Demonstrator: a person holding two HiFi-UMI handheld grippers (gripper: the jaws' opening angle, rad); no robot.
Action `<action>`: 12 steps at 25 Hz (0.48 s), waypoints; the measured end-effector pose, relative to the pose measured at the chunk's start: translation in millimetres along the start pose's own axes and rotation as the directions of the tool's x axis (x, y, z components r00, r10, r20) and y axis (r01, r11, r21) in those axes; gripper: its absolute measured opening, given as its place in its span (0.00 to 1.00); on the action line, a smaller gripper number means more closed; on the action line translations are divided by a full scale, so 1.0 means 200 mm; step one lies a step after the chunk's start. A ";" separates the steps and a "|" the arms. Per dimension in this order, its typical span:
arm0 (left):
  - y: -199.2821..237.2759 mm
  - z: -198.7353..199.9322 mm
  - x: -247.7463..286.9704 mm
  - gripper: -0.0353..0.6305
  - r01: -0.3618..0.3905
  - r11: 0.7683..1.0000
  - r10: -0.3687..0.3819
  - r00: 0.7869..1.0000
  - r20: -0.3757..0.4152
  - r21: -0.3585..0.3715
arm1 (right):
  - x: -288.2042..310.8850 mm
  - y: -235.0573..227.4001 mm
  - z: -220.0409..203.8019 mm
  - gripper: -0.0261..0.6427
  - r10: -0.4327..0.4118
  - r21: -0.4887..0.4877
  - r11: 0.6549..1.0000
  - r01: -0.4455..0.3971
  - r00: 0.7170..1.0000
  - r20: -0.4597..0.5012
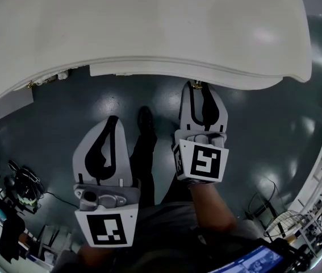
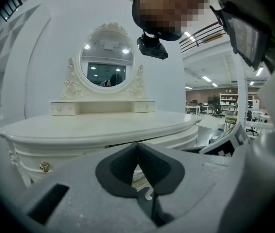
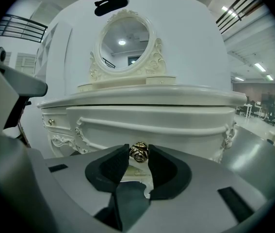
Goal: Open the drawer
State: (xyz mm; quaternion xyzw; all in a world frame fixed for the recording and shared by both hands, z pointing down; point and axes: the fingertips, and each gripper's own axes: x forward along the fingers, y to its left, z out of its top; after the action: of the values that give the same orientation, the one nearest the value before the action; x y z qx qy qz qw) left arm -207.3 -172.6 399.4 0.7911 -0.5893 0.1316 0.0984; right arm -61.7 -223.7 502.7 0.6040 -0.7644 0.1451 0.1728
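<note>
A white dressing table [image 1: 149, 21] fills the top of the head view. Its curved middle drawer [image 3: 152, 125] stands a little forward of the table's frame, with a dark gap under the tabletop. My right gripper [image 3: 138, 150] is shut on the drawer's gold rose-shaped knob [image 3: 138, 153], a pad pressing each side. In the head view the right gripper [image 1: 197, 87] reaches up to the drawer front [image 1: 149, 70]. My left gripper [image 1: 113, 120] hangs lower left, away from the table, its jaws closed tip to tip on nothing [image 2: 137, 147].
An oval mirror [image 2: 106, 64] with small drawers stands on the tabletop. A side drawer has its own gold knob [image 2: 44, 167]. Below is grey floor [image 1: 263, 141] and the person's shoe [image 1: 145, 121]. Cables and gear [image 1: 19, 189] lie at the lower left, a wire basket [image 1: 285, 223] at the lower right.
</note>
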 end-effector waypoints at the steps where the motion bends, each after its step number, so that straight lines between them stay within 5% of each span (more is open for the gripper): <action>1: 0.00 0.01 -0.01 0.08 0.001 1.000 -0.001 1.000 0.003 0.001 | -0.01 0.00 -0.01 0.23 0.001 0.001 1.000 -0.001 1.000 0.000; 12: -0.04 0.05 -0.03 0.08 0.048 0.999 -0.049 0.998 0.047 0.018 | -0.08 0.02 -0.07 0.23 0.010 0.005 1.000 -0.010 1.000 -0.007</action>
State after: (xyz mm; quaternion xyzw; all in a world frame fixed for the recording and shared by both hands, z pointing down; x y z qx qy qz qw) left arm -199.7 -167.5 388.3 0.8087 -0.5710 0.1155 0.0809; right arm -60.6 -203.6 508.3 0.6002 -0.7664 0.1500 0.1731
